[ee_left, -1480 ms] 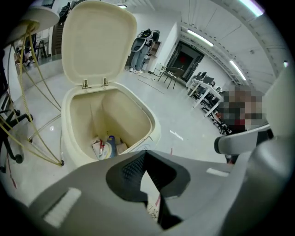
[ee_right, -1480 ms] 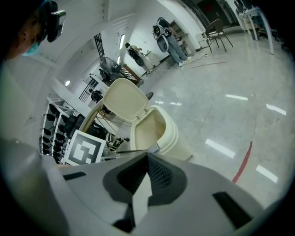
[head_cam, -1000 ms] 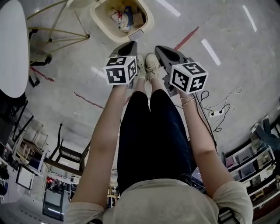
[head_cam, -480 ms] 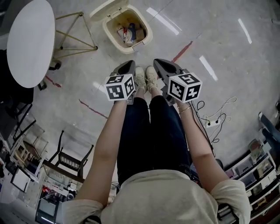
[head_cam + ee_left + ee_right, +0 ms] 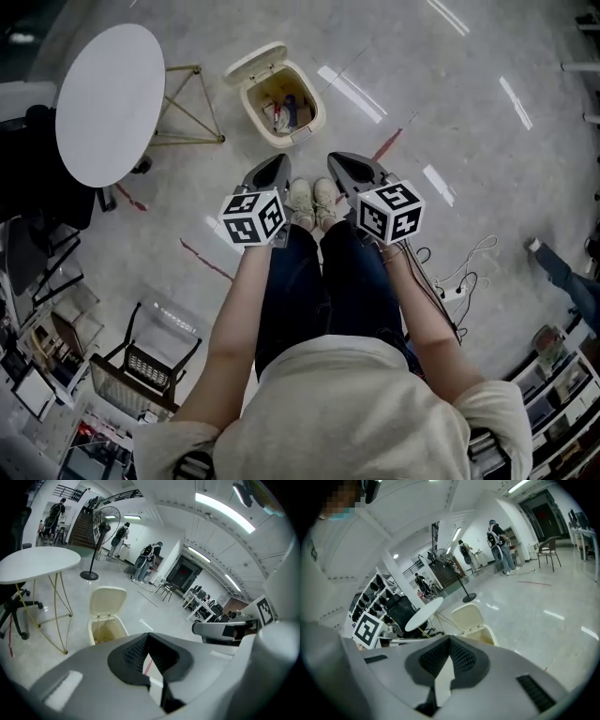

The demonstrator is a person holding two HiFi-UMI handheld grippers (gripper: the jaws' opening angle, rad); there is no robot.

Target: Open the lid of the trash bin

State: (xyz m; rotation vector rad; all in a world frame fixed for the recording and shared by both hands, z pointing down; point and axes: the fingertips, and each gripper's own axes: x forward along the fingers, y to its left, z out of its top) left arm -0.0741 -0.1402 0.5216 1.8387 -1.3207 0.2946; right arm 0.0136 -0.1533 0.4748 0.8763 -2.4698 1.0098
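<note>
Seen from overhead, a person stands on a pale polished floor (image 5: 450, 84) with feet together, white shoes (image 5: 312, 202) side by side, holding a set of tongs in each hand at about knee height. Both are clenched on nothing: the left gripper (image 5: 277, 160) has its ribbed pads pressed tip to tip in its own view (image 5: 147, 637), and the right gripper (image 5: 334, 157) shows the same meeting point (image 5: 450, 639). Beyond the toes sits the cream trash bin (image 5: 318, 111), apart from both grippers and nearly in line with the left one. Its lid (image 5: 253, 61) is already tipped up and back on the far side (scraps of rubbish show inside). A strip of red tape (image 5: 386, 147) marks the floor to the bin's right. Farther left stands a round white table (image 5: 110, 103) on thin yellow legs. From the left gripper view, a standing fan (image 5: 101, 550) and a group of people (image 5: 140, 562) appear at the back of the hall.
</note>
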